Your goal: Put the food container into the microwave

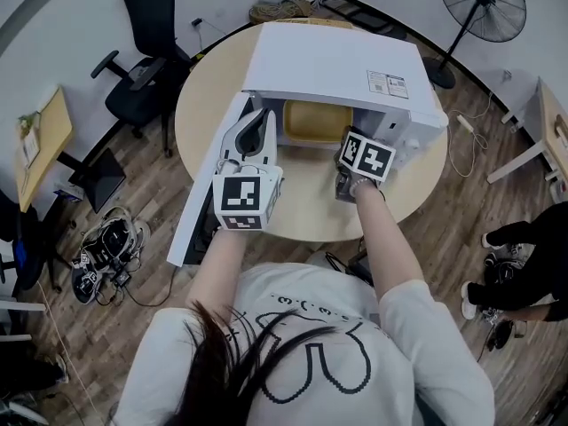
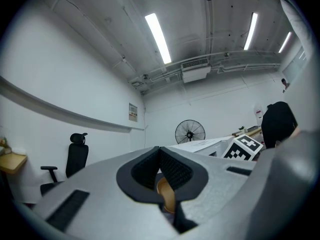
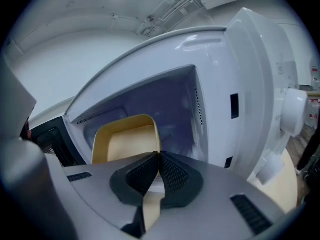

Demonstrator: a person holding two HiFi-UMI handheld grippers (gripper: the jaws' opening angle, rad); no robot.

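The white microwave (image 1: 337,69) stands on a round tan table (image 1: 311,202) with its door (image 1: 209,185) swung open to the left. A yellow food container (image 1: 316,121) sits inside the cavity; the right gripper view shows it (image 3: 125,139) just past the jaws, apart from them. My right gripper (image 3: 159,155) is shut with nothing in it, held in front of the opening (image 1: 351,145). My left gripper (image 1: 260,124) is shut too, empty, by the door's inner side and tilted up toward the ceiling (image 2: 160,150).
The microwave's control side with a knob (image 3: 292,111) is to the right of the cavity. A black office chair (image 1: 142,51) and a standing fan (image 1: 479,11) are behind the table. Cables (image 1: 102,251) lie on the floor at left; another person's legs (image 1: 524,273) are at right.
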